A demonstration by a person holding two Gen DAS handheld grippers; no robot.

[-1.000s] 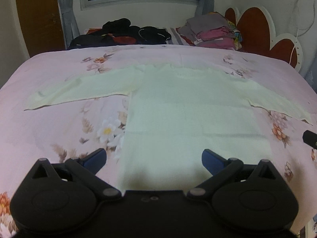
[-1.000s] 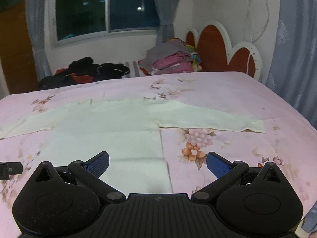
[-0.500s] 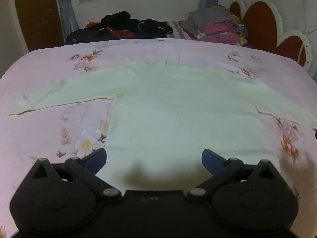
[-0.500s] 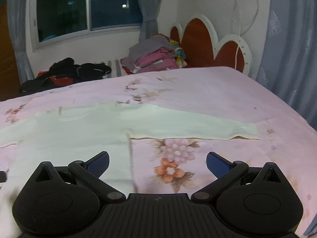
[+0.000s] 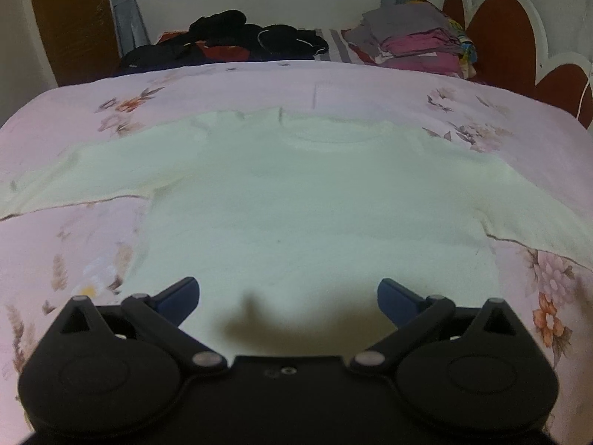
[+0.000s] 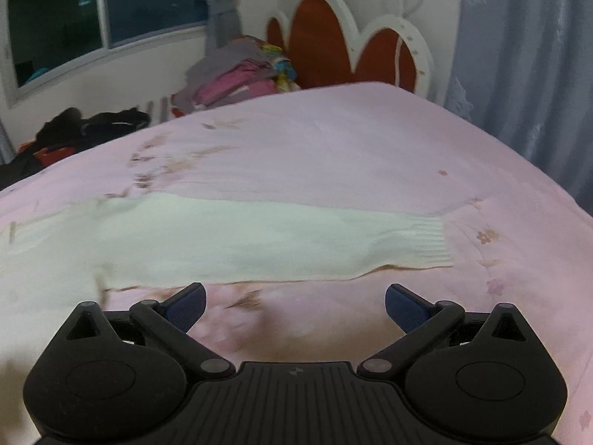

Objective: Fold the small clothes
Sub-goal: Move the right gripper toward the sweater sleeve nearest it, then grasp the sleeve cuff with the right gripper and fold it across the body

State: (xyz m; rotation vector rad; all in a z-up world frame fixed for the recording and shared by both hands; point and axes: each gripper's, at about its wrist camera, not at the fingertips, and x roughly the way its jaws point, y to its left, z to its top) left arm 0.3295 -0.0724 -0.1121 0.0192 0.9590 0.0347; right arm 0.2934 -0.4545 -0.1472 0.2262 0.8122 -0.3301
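the pale cream sweater (image 5: 296,200) lies face up and spread flat on the pink flowered bed cover (image 5: 111,89), body toward the cameras, neckline toward the window, both sleeves stretched straight out to the sides. in the right wrist view its right sleeve (image 6: 259,237) runs across the cover and ends in a ribbed cuff (image 6: 426,241), all of it flat and unfolded. nothing on this garment is folded yet, so by my reading the fold has not begun: the laying-out is done, and sleeves, sides and the final halving are all left. the left tool (image 5: 289,291) hovers over the lower body of the sweater with its blue pads wide apart and nothing between them. the right tool (image 6: 294,300) is also spread wide and empty, just short of the sleeve's near edge, over bare cover; it looks placed to take that sleeve first. farther back, a stack of folded clothes (image 5: 415,37) sits by the red headboard (image 5: 500,37), and a dark heap of clothes (image 5: 229,40) lies under the window, likely waiting their turn.
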